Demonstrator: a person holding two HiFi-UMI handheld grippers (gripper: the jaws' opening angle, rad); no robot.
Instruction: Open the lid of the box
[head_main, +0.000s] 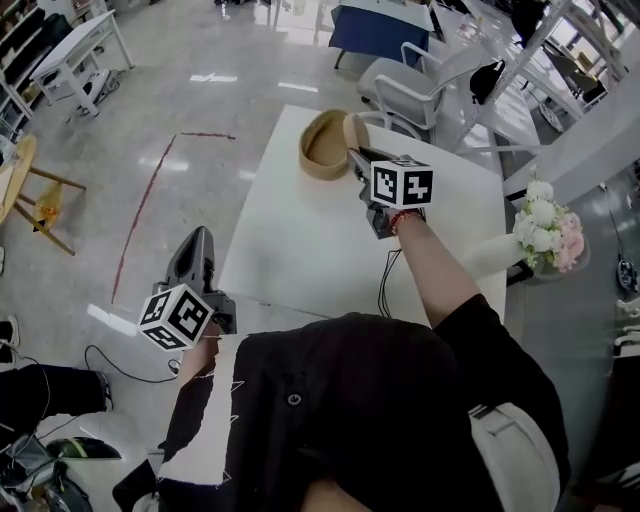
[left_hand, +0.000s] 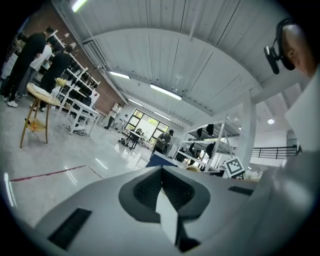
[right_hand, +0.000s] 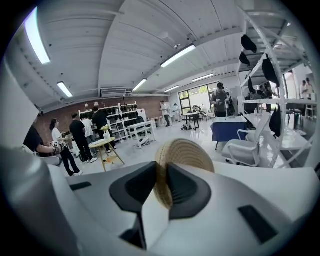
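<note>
A round woven box (head_main: 312, 165) stands near the far edge of the white table (head_main: 290, 250), its inside showing. Its woven lid (head_main: 356, 132) stands on edge beside the box, to its right. My right gripper (head_main: 358, 160) is shut on that lid; in the right gripper view the lid (right_hand: 186, 152) sits pinched between the dark pads (right_hand: 186, 189) of the right gripper (right_hand: 162, 186). My left gripper (head_main: 197, 242) hangs over the floor left of the table, away from the box. In its own view the left gripper (left_hand: 161, 174) has its jaws together with nothing between them.
A bouquet of pale flowers (head_main: 545, 228) sits at the table's right side. A black cable (head_main: 384, 282) runs over the near part of the table. A white chair (head_main: 415, 88) and a blue-draped table (head_main: 375, 25) stand beyond; a wooden stool (head_main: 30, 195) is far left.
</note>
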